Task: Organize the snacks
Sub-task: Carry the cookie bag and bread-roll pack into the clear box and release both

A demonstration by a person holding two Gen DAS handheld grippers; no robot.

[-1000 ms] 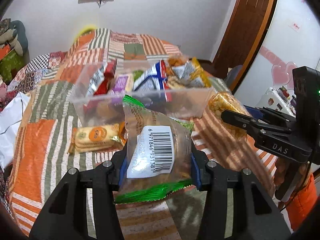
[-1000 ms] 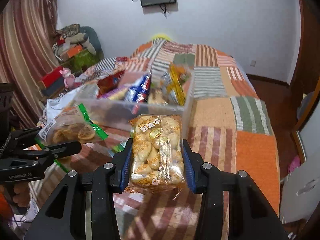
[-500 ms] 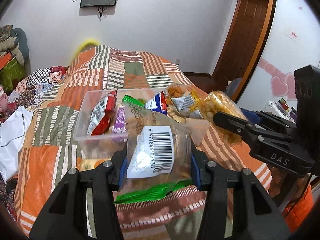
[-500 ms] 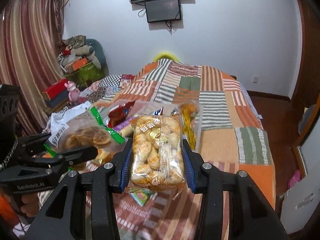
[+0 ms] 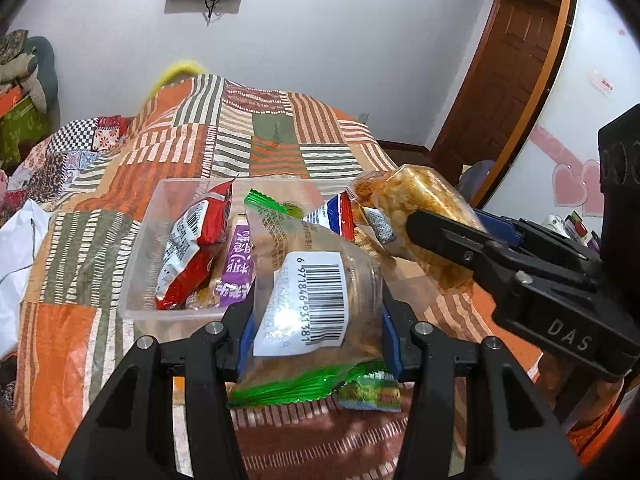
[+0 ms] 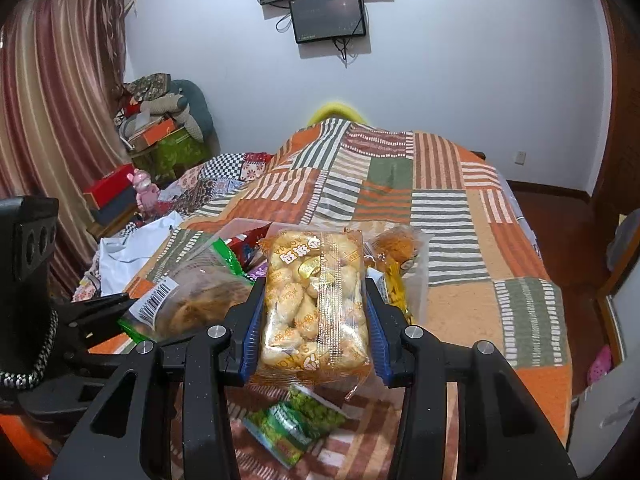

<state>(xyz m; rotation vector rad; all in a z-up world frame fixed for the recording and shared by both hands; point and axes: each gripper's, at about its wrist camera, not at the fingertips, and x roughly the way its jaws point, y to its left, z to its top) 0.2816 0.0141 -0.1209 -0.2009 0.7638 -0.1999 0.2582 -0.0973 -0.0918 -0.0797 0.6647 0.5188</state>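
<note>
Both grippers are carrying a snack toward the same place, and the coming move is turning on one relation — the clear plastic bin [image 5: 140,280] is lying ahead of and below both sets of fingers, on the striped patchwork bedspread [image 5: 80,340]. The left gripper [image 5: 312,312] is clamped on a clear bag of brown biscuits with green ends and a barcode label [image 5: 316,300]; its blue pads are pressing the bag's two sides, and the bag is standing with its long axis running away from the camera toward the bin. The right gripper [image 6: 316,312] is squeezing a packet of small golden pastries [image 6: 316,300] the same way, long axis also pointing forward. In the left view the biscuit bag is overlapping the bin's near wall, so the left hand is looking like the nearer one, with the right gripper's load coming in over the bin's right end beside it; the two are close together and could be crowding each other at the drop. Both tools are tilting downward. The bin is already holding a red packet [image 5: 192,248], a purple one [image 5: 236,268] and a blue-and-white one [image 5: 336,216], among others. A small green sachet [image 6: 296,424] is lying on the bedspread just below the grippers, outside the bin — probably left for a later pick.
</note>
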